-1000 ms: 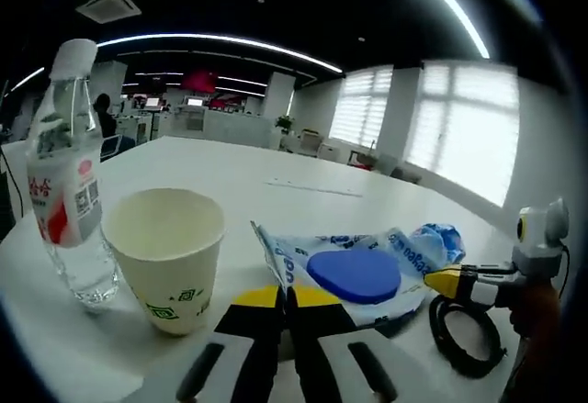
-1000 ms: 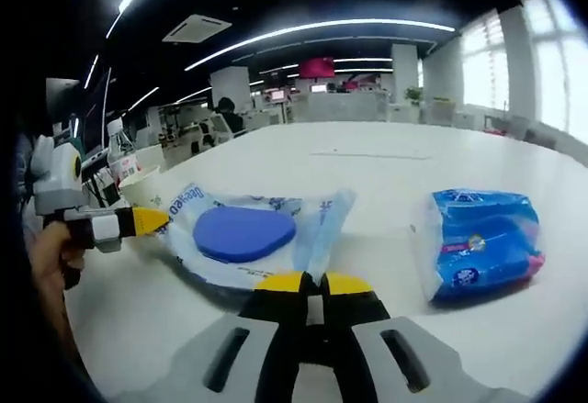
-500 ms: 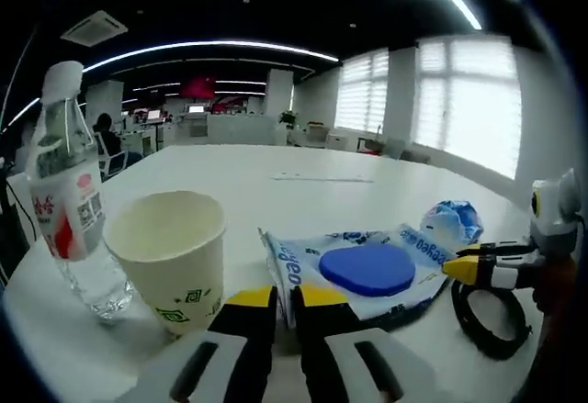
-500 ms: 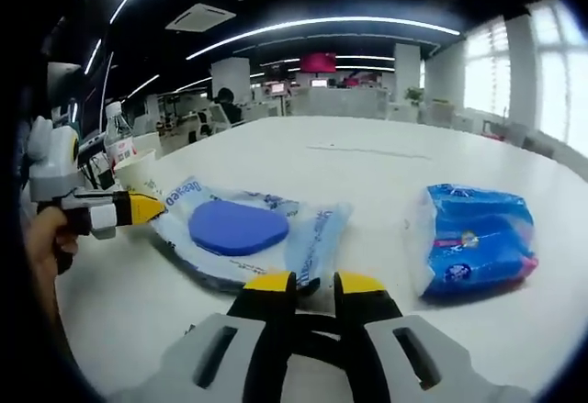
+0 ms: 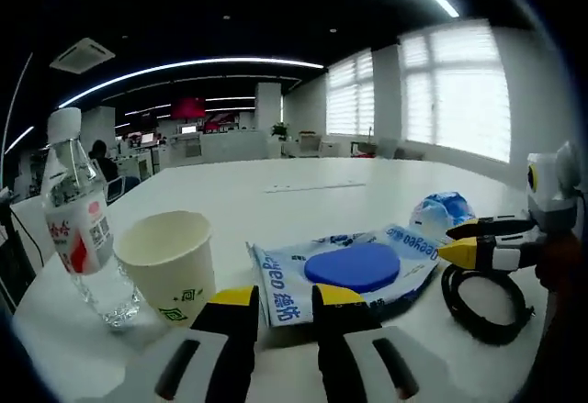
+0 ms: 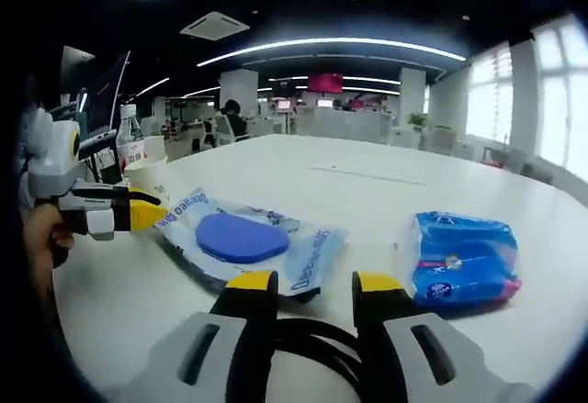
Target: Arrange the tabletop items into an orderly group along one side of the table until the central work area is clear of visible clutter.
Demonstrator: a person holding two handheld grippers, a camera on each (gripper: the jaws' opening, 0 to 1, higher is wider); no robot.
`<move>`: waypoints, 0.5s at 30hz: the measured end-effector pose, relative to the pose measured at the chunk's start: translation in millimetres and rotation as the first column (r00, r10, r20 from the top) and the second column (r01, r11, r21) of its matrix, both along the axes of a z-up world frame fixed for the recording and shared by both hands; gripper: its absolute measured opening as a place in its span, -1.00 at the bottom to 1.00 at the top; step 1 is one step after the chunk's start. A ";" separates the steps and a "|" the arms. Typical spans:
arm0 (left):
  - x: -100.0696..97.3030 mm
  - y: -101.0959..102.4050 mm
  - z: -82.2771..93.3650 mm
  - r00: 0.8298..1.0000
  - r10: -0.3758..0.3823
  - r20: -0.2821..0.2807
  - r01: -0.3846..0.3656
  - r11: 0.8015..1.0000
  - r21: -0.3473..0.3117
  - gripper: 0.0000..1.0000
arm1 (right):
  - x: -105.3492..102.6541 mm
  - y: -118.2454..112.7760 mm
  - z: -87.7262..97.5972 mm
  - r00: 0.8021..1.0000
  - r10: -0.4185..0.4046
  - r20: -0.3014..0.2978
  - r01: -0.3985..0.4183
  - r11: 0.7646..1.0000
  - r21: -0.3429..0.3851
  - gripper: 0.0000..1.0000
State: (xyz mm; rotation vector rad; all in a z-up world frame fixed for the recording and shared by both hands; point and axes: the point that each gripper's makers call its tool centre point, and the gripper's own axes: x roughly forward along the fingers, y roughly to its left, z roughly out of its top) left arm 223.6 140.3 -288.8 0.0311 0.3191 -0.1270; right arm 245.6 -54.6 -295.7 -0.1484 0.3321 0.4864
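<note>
Wipes pack (image 5: 354,268) lies flat, long axis spanning both grippers' fingers (image 6: 252,285).

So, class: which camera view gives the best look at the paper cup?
The left gripper view: the paper cup stands whole and close beside the water bottle, its rim and green print plain. In the right gripper view the cup is small and far, partly behind the left tongs.

"Deeyeo" on wipes pack (image 6: 246,242)

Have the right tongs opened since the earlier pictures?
Yes. The right tongs, closed over the wipes pack edge a second ago, now stand apart, short of the pack, which lies free on the table.
</note>
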 end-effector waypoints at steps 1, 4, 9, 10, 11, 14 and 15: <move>-0.1 -0.8 -0.1 1.000 -0.006 0.000 0.006 1.000 0.000 -0.45 | -0.4 0.6 0.5 1.000 0.005 0.002 -0.005 1.000 0.006 -0.32; -0.6 -2.9 -0.2 1.000 -0.020 0.001 0.020 1.000 -0.006 -0.34 | -3.4 5.5 -2.1 0.999 0.040 -0.016 -0.040 0.999 0.013 -0.24; -5.0 -5.2 0.0 1.000 -0.031 0.005 0.031 1.000 -0.005 -0.30 | -6.0 3.8 -8.4 0.999 0.043 -0.024 -0.044 0.998 -0.034 -0.30; -6.3 -4.8 -0.4 1.000 -0.029 0.007 0.029 1.000 -0.006 -0.30 | -4.5 3.4 -9.3 0.999 0.042 -0.013 -0.042 0.998 -0.047 -0.31; -6.8 -4.2 -0.8 1.000 -0.028 0.008 0.028 1.000 -0.006 -0.30 | -3.8 3.4 -10.2 0.999 0.041 -0.014 -0.041 0.998 -0.046 -0.31; -7.4 -0.6 -3.8 1.000 -0.020 -0.005 0.020 1.000 -0.009 -0.30 | 0.1 1.2 -14.7 0.999 0.029 -0.032 -0.031 0.998 -0.057 -0.32; -7.6 1.0 -4.5 1.000 -0.015 -0.010 0.015 1.000 -0.013 -0.30 | 2.2 -0.4 -14.5 0.999 0.019 -0.031 -0.020 0.998 -0.051 -0.32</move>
